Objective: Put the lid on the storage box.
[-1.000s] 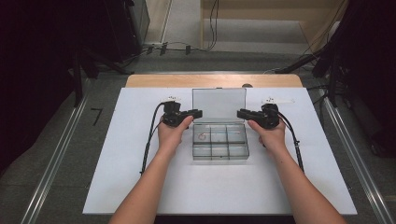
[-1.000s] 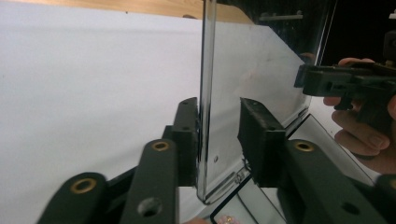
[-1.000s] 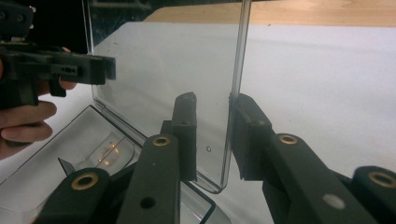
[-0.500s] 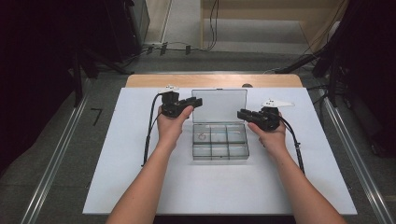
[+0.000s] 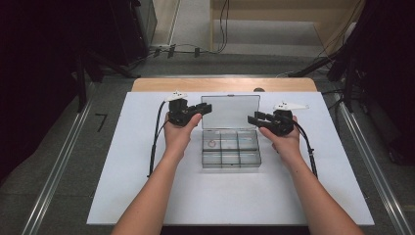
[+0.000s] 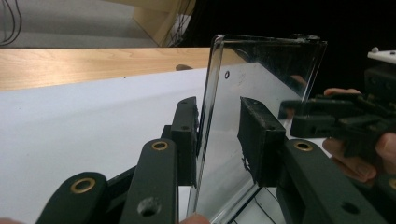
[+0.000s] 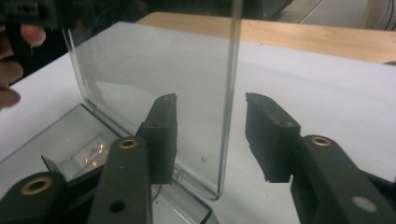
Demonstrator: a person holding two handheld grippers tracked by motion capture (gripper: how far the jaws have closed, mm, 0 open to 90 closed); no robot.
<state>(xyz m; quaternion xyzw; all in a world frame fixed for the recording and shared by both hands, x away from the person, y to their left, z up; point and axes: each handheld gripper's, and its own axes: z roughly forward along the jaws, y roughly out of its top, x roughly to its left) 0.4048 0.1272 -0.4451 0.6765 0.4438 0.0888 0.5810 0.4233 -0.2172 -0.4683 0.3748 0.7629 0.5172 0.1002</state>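
Note:
A clear plastic compartment box (image 5: pixel 230 155) lies mid-table with its lid (image 5: pixel 230 111) raised. A small ring (image 5: pixel 212 144) lies in a left compartment, and the ring (image 7: pixel 95 151) also glints in the right gripper view. My left gripper (image 5: pixel 208 107) straddles the lid's left edge. One pad (image 6: pixel 187 135) lies against the lid (image 6: pixel 261 79) and the other stands off it; the jaws have just been closing. My right gripper (image 5: pixel 252 118) straddles the right edge of the lid (image 7: pixel 154 70), with both pads clear of it. Its jaws have just been opening.
The box sits on a white board (image 5: pixel 147 196) over a wooden table (image 5: pixel 220 84). Black cables (image 5: pixel 157 137) trail from both grippers across the board. Metal rails (image 5: pixel 63 156) run along each side, and dark equipment stands beyond.
My left gripper has moved toward the far side, up along the lid's left edge. The right hand has stayed where it was.

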